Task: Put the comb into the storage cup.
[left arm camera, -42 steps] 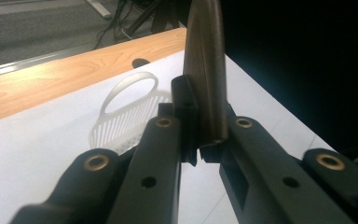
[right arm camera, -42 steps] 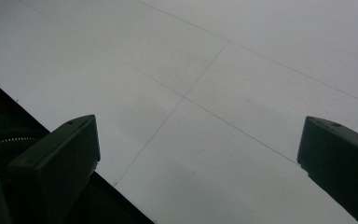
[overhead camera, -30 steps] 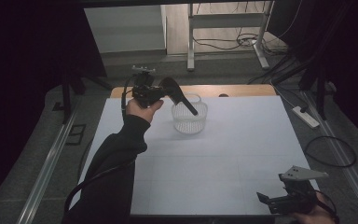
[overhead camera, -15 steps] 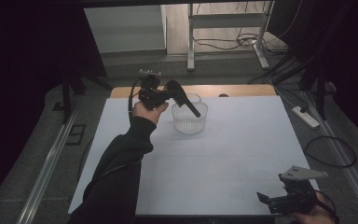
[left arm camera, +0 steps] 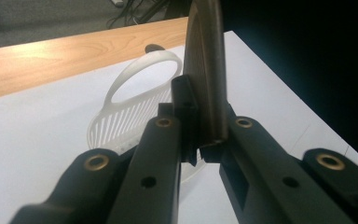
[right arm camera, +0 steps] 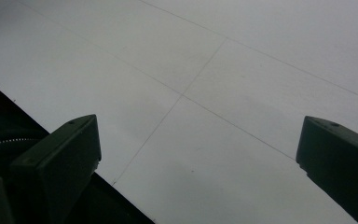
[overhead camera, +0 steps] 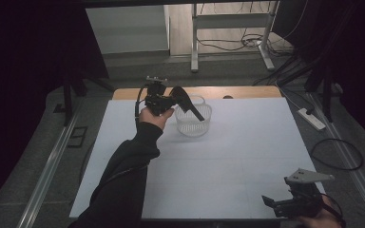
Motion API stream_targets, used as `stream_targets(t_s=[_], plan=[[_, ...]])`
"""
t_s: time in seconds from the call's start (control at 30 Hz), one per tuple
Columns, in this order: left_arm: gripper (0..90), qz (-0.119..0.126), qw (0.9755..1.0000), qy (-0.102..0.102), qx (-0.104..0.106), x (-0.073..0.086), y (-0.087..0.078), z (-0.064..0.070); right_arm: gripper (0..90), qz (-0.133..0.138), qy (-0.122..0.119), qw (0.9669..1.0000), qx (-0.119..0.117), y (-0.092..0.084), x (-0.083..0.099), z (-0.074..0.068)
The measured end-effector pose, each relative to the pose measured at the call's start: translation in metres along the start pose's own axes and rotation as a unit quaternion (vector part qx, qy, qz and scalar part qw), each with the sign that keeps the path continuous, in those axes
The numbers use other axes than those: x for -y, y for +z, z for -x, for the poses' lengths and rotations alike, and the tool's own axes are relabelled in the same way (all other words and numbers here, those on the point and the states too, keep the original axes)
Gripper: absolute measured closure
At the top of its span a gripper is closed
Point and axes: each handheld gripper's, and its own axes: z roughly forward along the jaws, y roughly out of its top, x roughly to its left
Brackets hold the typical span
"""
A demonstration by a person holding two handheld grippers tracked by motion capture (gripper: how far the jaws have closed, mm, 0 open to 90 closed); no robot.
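While the high view looks down on a white table [overhead camera: 228, 161], the left gripper [overhead camera: 190, 105] sits upper centre of the frame, held up by a hand [overhead camera: 154, 116] on a dark sleeve [overhead camera: 123, 180] that rises from the bottom edge. Its jaws grip a black object [overhead camera: 192, 108] that slants down over the rim of a clear ribbed basket [overhead camera: 194, 124] standing on the table just right of the hand. A bare wooden strip [overhead camera: 247, 91] runs along the table's far edge. At lower right, the right gripper [overhead camera: 273, 205] lies low near the table's near edge, a grey plate [overhead camera: 308, 176] on top.

Left gripper view: the left gripper [left arm camera: 200, 140] has its jaws drawn narrow, clamped on a dark ridged piece [left arm camera: 205, 70] that stands up through centre frame. Behind it, left of centre, the basket [left arm camera: 130, 112] shows its rim and slotted wall, tilted in the frame.

Right gripper view: the right gripper [right arm camera: 196, 154] has its jaws spread wide at lower left and lower right, with bare white table [right arm camera: 205, 84] between them.
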Motion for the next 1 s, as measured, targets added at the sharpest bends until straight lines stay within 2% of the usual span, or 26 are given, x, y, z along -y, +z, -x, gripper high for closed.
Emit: stream_targets(t_s=[0.5, 1.0], plan=[[87.0, -0.001, 0.9999, -0.015, 0.001, 0.013, 0.017, -0.008, 0.4, -0.003, 0.002, 1.0, -0.003, 0.001, 0.0, 0.0], [86.9, 0.009, 0.9993, -0.037, 0.005, 0.024, 0.026, -0.015, 0.5, -0.004, 0.002, 1.0, -0.004, 0.001, 0.0, 0.001]])
